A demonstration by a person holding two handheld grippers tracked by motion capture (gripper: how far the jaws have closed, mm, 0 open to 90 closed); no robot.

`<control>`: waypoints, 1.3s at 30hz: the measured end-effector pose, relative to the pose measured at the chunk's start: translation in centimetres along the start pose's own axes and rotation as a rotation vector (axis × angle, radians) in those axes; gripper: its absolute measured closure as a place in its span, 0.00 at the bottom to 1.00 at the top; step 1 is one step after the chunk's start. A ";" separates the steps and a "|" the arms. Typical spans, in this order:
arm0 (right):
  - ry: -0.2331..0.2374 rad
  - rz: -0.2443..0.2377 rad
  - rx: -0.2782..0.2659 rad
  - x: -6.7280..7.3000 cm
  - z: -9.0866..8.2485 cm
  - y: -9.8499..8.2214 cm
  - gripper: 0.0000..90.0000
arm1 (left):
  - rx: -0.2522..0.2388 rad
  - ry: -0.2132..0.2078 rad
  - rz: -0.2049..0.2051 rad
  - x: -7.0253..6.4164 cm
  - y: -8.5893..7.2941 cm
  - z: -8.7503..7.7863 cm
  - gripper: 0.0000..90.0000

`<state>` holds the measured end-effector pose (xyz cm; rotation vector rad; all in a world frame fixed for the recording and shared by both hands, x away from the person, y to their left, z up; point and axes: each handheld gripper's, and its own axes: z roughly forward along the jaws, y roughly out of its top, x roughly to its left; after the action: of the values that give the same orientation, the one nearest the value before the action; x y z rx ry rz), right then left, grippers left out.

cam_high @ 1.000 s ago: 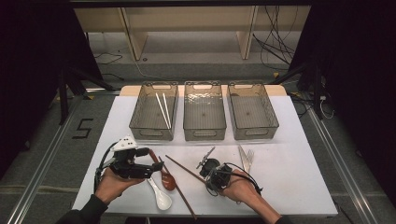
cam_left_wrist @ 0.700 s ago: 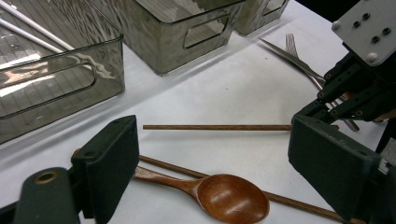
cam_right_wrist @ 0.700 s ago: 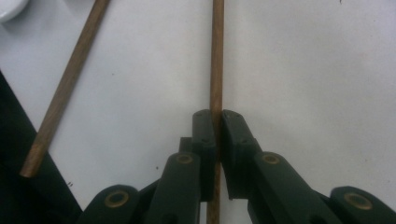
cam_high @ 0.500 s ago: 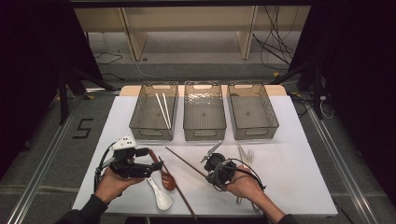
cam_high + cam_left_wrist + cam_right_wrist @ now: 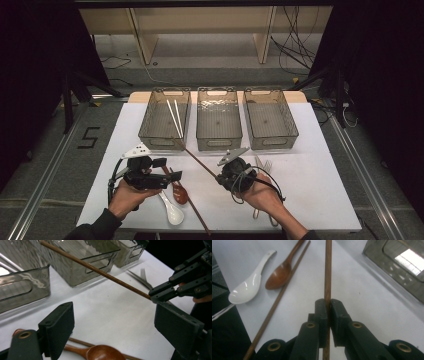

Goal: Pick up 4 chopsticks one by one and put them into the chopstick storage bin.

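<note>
My right gripper (image 5: 221, 177) is shut on a long brown wooden chopstick (image 5: 196, 158) and holds it off the white table. The stick slants up and left, its far tip near the front wall of the left bin (image 5: 150, 134). In the right gripper view the pads (image 5: 327, 305) pinch the chopstick (image 5: 327, 270) near one end. My left gripper (image 5: 172, 177) stands open at the front left, nothing between its jaws (image 5: 118, 327). From there the held chopstick (image 5: 100, 271) crosses in front, with the right gripper (image 5: 160, 293) at its end.
A second brown chopstick (image 5: 192, 207), a wooden spoon (image 5: 179, 192) and a white ceramic spoon (image 5: 173, 213) lie by the left hand. Forks (image 5: 263, 165) lie near the right hand. Behind stand the middle bin (image 5: 218, 143) and right bin (image 5: 273, 143); white chopsticks (image 5: 175, 117) lie in the left one.
The right gripper has risen with the chopstick, lifting it off the table; the stick's far tip has swung toward the left bin. The left gripper has stayed put.
</note>
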<state>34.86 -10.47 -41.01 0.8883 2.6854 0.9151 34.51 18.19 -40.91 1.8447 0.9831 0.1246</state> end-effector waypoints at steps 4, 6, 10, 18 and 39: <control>0.002 -0.007 -0.045 0.4 -0.4 0.2 0.95 | -0.035 -0.026 -0.041 -0.2 0.6 0.5 0.18; 0.003 -0.009 -0.063 0.5 -0.5 0.3 0.95 | -0.044 -0.042 -0.054 -0.4 1.0 0.8 0.18; 0.003 -0.018 -0.098 0.7 -0.7 0.4 0.95 | -0.053 -0.055 -0.065 -0.7 1.4 1.4 0.18; 0.005 -0.031 -0.147 1.2 -0.9 0.7 0.95 | -0.077 -0.094 -0.148 -0.2 2.0 2.6 0.18; 0.014 -0.038 -0.200 1.6 -1.2 0.8 0.95 | -0.094 -0.190 -0.184 -0.6 2.7 3.9 0.62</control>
<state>33.55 -9.67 -39.49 0.7877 2.5554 1.1594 37.56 14.50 -40.49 1.6388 0.9904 -0.1121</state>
